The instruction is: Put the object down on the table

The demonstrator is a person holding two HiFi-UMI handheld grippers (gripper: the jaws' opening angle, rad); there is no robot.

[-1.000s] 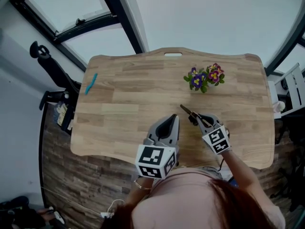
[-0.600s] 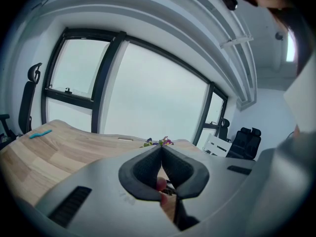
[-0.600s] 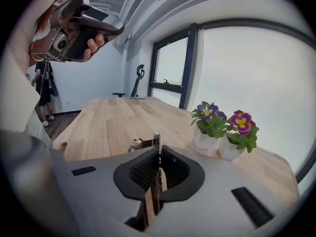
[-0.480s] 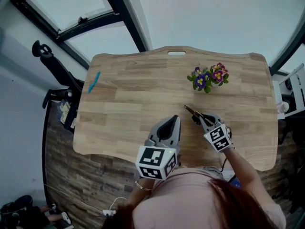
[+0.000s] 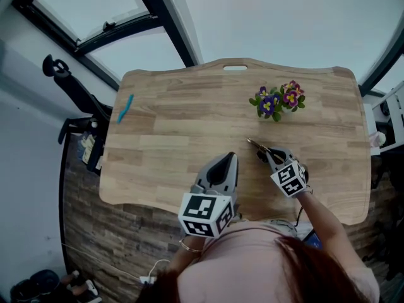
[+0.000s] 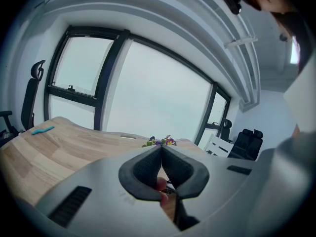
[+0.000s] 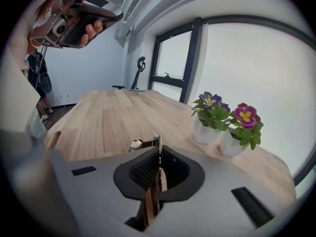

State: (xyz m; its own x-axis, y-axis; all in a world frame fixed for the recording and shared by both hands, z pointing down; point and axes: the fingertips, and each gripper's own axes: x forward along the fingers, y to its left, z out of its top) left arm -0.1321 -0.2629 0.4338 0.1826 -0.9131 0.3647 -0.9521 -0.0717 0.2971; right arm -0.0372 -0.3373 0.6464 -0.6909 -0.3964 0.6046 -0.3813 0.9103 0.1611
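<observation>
My right gripper [image 5: 269,152] is shut on a thin dark tool [image 5: 255,145] with a brownish tip that sticks out up and to the left, low over the wooden table [image 5: 177,118]. In the right gripper view a narrow metal edge of the tool [image 7: 157,142] stands clamped between the pads, and a pale part shows just past them. My left gripper [image 5: 228,157] hovers near the table's front edge, left of the right one. Its jaw tips [image 6: 161,147] meet with nothing between them.
Two white pots of purple and pink flowers [image 5: 278,101] stand on the table just beyond the tool's tip; the right gripper view has them close on the right [image 7: 224,115]. A teal item [image 5: 124,108] lies at the far left. A black chair [image 5: 69,87] stands off the left edge.
My right gripper has sunk a little toward the tabletop with the tool still clamped. The left gripper has stayed where it was.
</observation>
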